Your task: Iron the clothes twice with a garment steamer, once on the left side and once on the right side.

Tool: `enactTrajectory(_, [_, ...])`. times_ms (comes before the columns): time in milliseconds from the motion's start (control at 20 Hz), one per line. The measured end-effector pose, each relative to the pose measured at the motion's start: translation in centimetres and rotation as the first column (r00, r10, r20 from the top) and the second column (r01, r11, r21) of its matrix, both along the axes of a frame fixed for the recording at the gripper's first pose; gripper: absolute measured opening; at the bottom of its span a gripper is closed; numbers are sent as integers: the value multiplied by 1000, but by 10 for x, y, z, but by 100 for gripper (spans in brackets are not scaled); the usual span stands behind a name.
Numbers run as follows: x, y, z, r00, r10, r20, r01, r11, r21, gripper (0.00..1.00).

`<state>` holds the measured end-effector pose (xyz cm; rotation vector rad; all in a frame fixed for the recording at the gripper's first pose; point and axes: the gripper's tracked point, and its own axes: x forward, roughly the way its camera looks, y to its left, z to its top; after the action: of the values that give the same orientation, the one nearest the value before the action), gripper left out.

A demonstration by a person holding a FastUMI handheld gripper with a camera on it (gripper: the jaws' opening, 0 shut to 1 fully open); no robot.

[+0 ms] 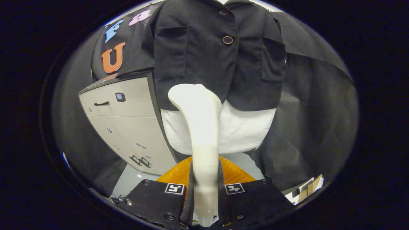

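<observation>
A black jacket [220, 57] with buttons and two front pockets hangs beyond the fingers, over a white form [243, 132] that shows below its hem. My gripper [205, 190] is shut on the handle of a white garment steamer [199, 127]. The steamer rises between the fingers, and its rounded head sits at the jacket's lower left panel, just above the hem. Whether the head touches the cloth cannot be told.
A grey cabinet [127, 124] with a dark handle stands left of the jacket. An orange object [235, 171] lies low just ahead of the fingers. Black cloth hangs behind and to the right, with cardboard scraps [308, 188] at its foot.
</observation>
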<state>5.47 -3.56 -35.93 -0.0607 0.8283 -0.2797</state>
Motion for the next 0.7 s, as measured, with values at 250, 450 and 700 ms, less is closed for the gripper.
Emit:
enactTrajectory(250, [-3,1,23,1000,-7,30,7,1000,18,33])
enactTrajectory(450, [-17,-19,72,995,-44,86,42,999,34,33])
enactTrajectory(700, [-25,-52,177,968,-81,236,79,997,19,33])
